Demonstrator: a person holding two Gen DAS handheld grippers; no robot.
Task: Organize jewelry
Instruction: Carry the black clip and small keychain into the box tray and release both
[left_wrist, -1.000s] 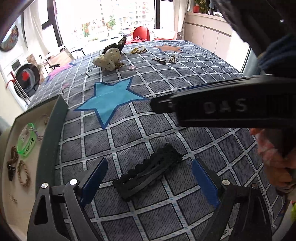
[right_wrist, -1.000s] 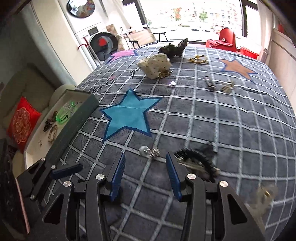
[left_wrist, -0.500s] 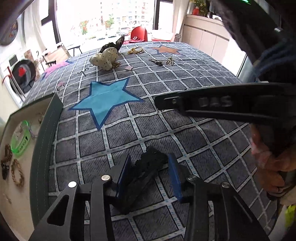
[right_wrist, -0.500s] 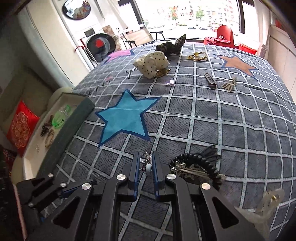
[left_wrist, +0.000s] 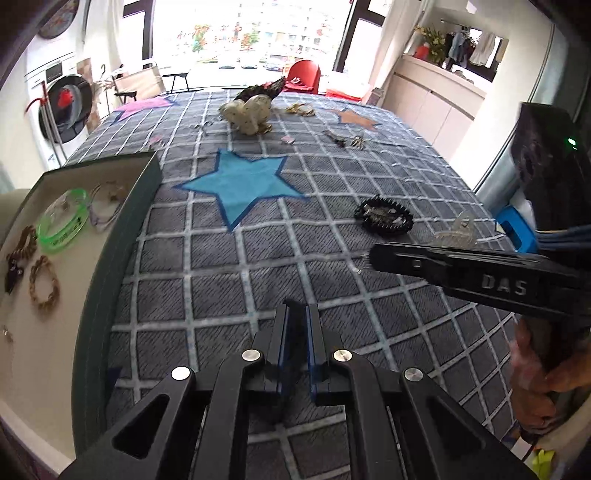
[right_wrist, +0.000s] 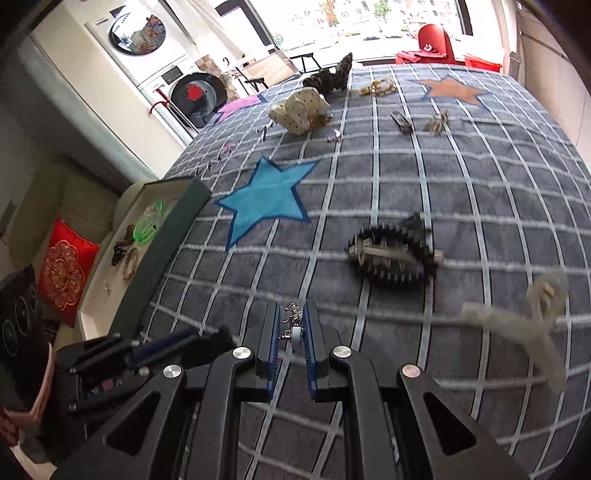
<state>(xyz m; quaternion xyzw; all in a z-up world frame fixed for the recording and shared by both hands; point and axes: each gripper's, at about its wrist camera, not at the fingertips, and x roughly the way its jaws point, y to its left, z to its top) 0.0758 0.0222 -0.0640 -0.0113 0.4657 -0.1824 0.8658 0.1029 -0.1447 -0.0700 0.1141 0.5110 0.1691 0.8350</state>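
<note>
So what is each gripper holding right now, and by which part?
Right gripper: small silver earring, pinched at its bead. Left gripper: black hair clip, gripped near one end.

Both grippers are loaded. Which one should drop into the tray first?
Left. The left gripper, shut on the black hair clip, is beside the tray; the right gripper, holding a small silver charm, is farther over the quilt.
</note>
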